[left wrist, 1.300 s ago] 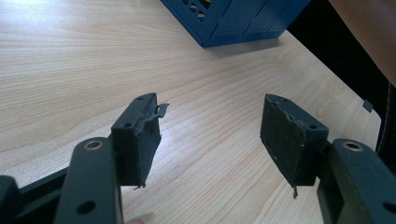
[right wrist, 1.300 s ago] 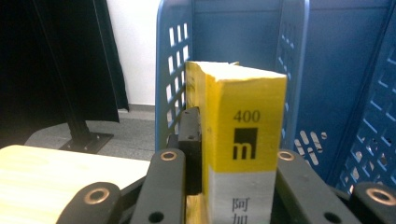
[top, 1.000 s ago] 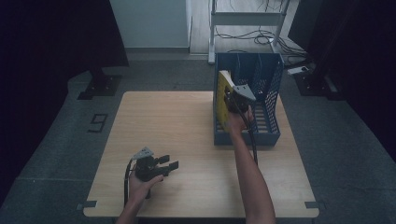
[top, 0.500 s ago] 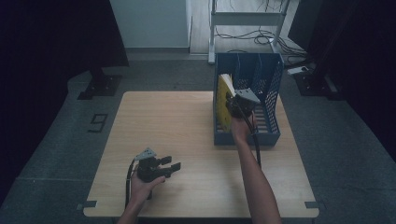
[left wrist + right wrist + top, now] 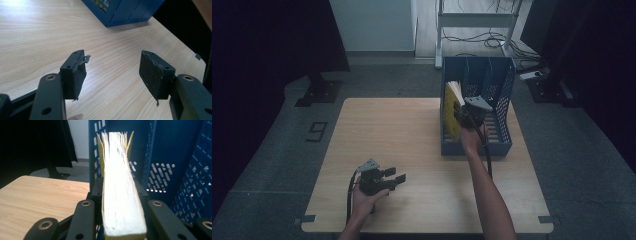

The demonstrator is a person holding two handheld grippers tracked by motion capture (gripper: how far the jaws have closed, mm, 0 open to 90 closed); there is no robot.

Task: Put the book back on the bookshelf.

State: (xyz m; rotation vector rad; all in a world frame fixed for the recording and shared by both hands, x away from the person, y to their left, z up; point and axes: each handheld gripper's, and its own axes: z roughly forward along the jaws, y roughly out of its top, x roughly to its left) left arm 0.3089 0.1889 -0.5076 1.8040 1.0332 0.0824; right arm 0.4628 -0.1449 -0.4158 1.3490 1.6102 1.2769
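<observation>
A printed "9" marks the floor left of the table

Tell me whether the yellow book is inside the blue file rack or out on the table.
Inside. The yellow book stands on edge in the blue file rack's leftmost slot, between the right gripper's jaws, which have just been opening slightly.

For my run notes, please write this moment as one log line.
right claw: jaws just easing open, pads at yellow book | book: upright in blue file rack, leftmost slot | left claw: open, empty, over table
</observation>
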